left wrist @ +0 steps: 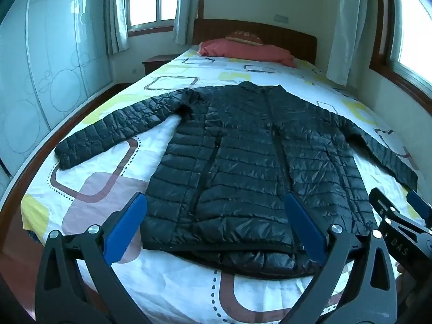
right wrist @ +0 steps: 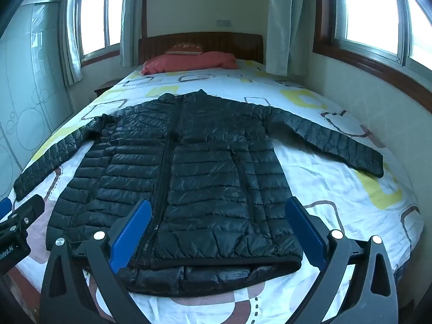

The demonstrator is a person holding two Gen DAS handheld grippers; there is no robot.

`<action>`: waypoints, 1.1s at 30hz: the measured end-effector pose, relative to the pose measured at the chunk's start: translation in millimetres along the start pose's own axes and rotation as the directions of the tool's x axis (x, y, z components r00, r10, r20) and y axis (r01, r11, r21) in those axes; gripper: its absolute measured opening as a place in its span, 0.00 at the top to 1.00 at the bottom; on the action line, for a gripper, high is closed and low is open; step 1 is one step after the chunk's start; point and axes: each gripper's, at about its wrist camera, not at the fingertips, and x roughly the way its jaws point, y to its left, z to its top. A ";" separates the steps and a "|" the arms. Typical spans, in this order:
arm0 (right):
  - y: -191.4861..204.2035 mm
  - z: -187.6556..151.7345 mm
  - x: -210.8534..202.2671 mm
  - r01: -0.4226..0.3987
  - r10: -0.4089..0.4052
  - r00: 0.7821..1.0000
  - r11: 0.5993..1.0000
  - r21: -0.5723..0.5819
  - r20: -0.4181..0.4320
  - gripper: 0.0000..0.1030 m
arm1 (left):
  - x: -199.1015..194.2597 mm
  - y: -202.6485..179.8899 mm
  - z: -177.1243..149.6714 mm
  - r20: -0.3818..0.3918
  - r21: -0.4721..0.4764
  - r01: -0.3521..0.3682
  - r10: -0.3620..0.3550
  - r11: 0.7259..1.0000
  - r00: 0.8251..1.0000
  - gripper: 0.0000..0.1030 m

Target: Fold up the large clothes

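Black quilted jacket (left wrist: 243, 162) lies flat on the bed (left wrist: 167, 278), front up, zip closed down the middle, collar twd the headboard (left wrist: 286, 33), hem twd the foot end nearest the cams. Both sleeves spread out & angled down: one reaches twd the bed's left edge in the left wrist view, the other (right wrist: 337, 140) runs out twd the window-side edge in the right wrist view. Hem is a bit uneven, w/ the back layer showing below the front layer. Left gripper (left wrist: 216, 226) hovers over the hem area, jaws spread wide, nothing btwn the blue pads (left wrist: 124, 229), not touching fabric as far as I can tell. Right gripper (right wrist: 216, 229) same: wide apart, empty, above the hem, zip line just inside its left pad. Each gripper shows at the edge of the other's view, so they sit side by side. Bed holds the rest: patterned white sheet w/ yellow & brown rounded squares, a red pillow (right wrist: 189, 60) at the head w/ a smaller patterned cushion (right wrist: 185, 48) on top of it. Wardrobe w/ circle-pattern doors (left wrist: 40, 81) stands along the left, a low nightstand (left wrist: 156, 63) just beside the bed's head, curtained windows behind & on the right.
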 end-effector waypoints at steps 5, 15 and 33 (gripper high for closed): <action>0.1 0.0 0.3 0.000 0.000 1.000 1.000 0.000 -0.001 0.04 | 0.3 1.0 -0.6 0.000 -0.006 -0.005 0.005 1.000 1.000 0.02; 0.3 -0.2 0.7 0.002 -0.002 1.000 1.000 -0.001 -0.001 0.04 | -5.0 -4.7 -1.7 -0.002 -0.005 0.001 -0.001 1.000 1.000 0.02; -0.1 0.6 0.9 0.001 -0.002 1.000 1.000 -0.005 -0.003 0.04 | -1.3 -2.9 -1.6 -0.009 -0.004 0.004 -0.004 1.000 1.000 0.02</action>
